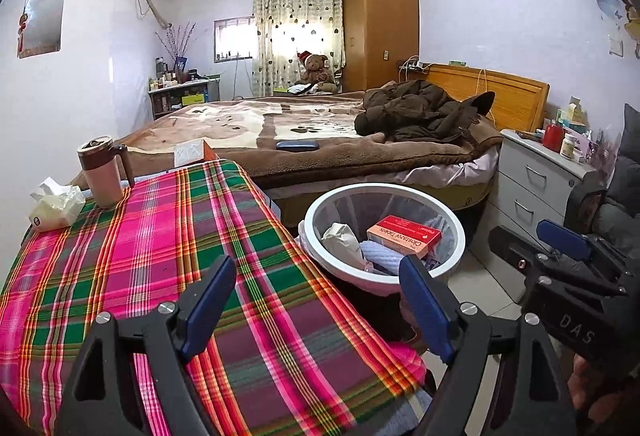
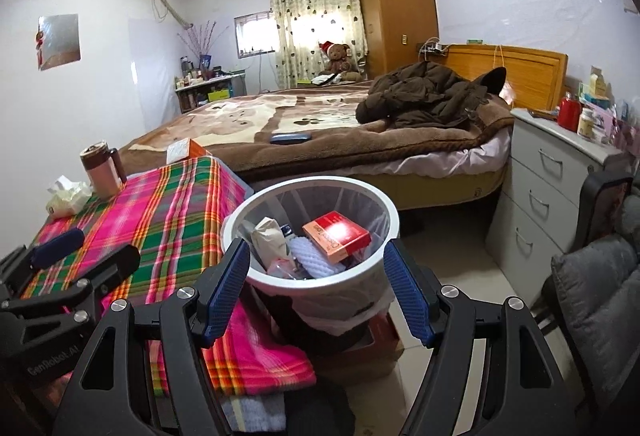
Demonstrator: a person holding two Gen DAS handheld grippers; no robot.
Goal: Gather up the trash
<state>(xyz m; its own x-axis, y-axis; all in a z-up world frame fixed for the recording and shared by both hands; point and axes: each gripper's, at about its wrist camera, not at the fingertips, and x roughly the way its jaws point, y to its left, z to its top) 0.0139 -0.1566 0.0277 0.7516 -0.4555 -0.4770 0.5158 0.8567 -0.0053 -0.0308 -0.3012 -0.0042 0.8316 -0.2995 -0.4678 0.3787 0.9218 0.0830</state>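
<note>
A white-rimmed mesh trash bin (image 1: 456,248) (image 2: 256,282) stands on the floor beside the plaid-covered table (image 1: 168,236) (image 2: 160,212). Inside lie a red and orange tablet box (image 1: 404,235) (image 2: 336,236), crumpled paper (image 1: 340,238) (image 2: 270,236) and a white knitted item (image 2: 312,256). My left gripper (image 1: 320,308) is open and empty above the table's right edge. My right gripper (image 2: 316,292) is open and empty, its fingers either side of the bin's near rim. The right gripper also shows in the left wrist view (image 1: 556,248).
On the table's far end stand a pink lidded mug (image 1: 102,172) (image 2: 102,168) and a tissue pack (image 1: 56,206) (image 2: 68,196). A bed (image 1: 320,132) lies behind with a brown coat (image 1: 420,110). A grey drawer cabinet (image 2: 552,196) and a chair (image 2: 600,300) stand at right.
</note>
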